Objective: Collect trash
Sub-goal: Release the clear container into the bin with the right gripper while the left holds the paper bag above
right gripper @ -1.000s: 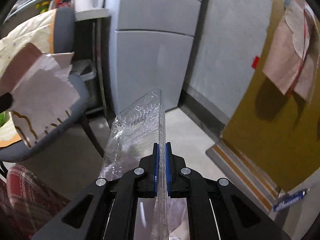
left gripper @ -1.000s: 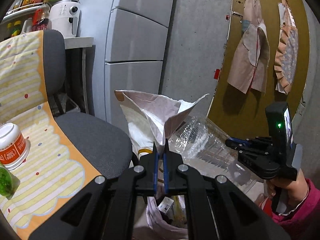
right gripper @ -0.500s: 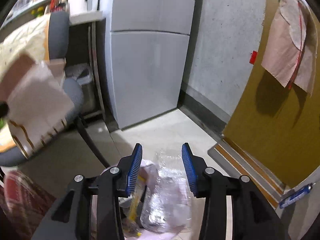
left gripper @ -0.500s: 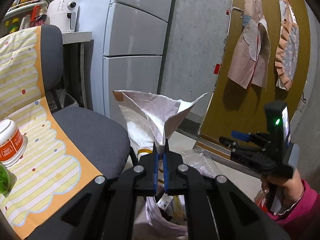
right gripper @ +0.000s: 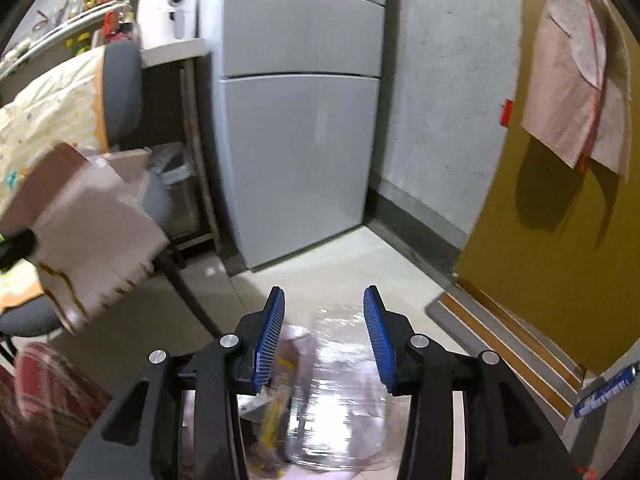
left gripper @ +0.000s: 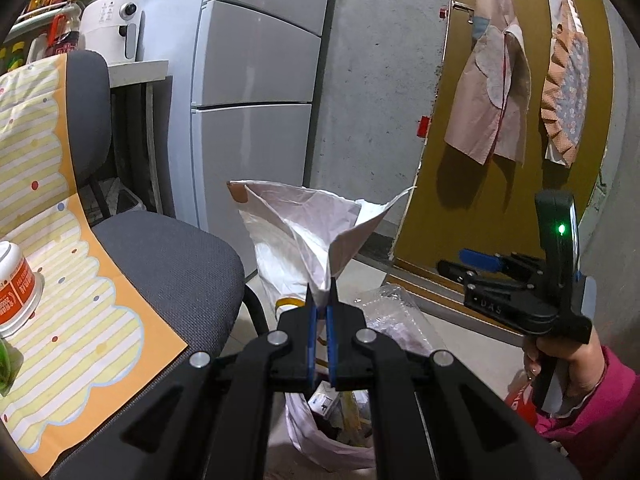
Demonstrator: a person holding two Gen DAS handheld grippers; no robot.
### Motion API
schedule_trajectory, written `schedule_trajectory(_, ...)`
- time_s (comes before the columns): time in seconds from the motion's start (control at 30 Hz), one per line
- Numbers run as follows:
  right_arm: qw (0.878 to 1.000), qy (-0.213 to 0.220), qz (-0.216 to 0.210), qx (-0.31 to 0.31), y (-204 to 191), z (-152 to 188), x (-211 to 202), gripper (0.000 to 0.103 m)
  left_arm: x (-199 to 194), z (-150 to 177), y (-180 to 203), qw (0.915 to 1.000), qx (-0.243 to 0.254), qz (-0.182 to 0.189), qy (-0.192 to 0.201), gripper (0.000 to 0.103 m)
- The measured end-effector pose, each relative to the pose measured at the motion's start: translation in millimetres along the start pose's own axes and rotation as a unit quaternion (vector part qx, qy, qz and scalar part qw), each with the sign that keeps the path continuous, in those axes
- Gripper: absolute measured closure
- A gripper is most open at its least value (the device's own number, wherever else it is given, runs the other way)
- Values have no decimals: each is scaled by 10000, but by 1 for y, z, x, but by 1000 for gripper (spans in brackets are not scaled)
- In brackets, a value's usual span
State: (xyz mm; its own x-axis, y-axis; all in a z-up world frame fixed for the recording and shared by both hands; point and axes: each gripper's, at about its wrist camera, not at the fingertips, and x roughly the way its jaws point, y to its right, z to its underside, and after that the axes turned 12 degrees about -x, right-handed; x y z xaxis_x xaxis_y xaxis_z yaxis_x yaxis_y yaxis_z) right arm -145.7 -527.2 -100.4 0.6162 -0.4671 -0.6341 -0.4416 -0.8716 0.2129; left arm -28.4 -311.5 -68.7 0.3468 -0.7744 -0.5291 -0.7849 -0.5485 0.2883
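Note:
My left gripper [left gripper: 320,300] is shut on the upper edge of a white plastic trash bag [left gripper: 304,232], holding its mouth up above the floor. The bag hangs down below my fingers with wrappers and a clear plastic container [left gripper: 394,314] lying in its opening. In the right wrist view the same bag edge [right gripper: 92,232] shows at the left, blurred. My right gripper [right gripper: 324,336] stands open right above the clear container [right gripper: 340,392], which rests in the bag among other trash. It also shows at the right of the left wrist view, the right gripper [left gripper: 468,262], held by a hand.
A grey office chair [left gripper: 160,264] with a striped yellow cloth [left gripper: 60,280] stands at the left, a red-and-white cup [left gripper: 16,288] on it. A grey fridge [right gripper: 300,120] and concrete wall are behind. A yellow-brown door [left gripper: 500,180] with hanging cloths is at the right. A pen-like object [right gripper: 604,390] lies on the floor.
My right gripper was shut on the clear plastic container one second ago; it opened and the container dropped into the bag. The left gripper kept its hold on the bag edge.

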Motion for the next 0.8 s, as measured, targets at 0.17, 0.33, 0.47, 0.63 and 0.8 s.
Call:
schedule_trajectory(0.17,9997,107,156,161,16,36,15,62,7,5,4,9998,100,-132,111,101)
schedule_trajectory(0.33,9986,-138,142,484,29,76,44,62,14,8,4,9998,78,-150,79,101)
schedule_trajectory(0.47,9971,-372,123,650,39,100,70,62,18,9,0,9997,10,-227,48,101)
schedule_trajectory(0.63,9944,-631,31,850,52,121,100,70,22,10,-2,9995,-25,-326,-1,101)
schedule_trajectory(0.8,9904,-904,-88,1046,60,134,124,78,25,12,-4,9992,-30,-389,-59,101)
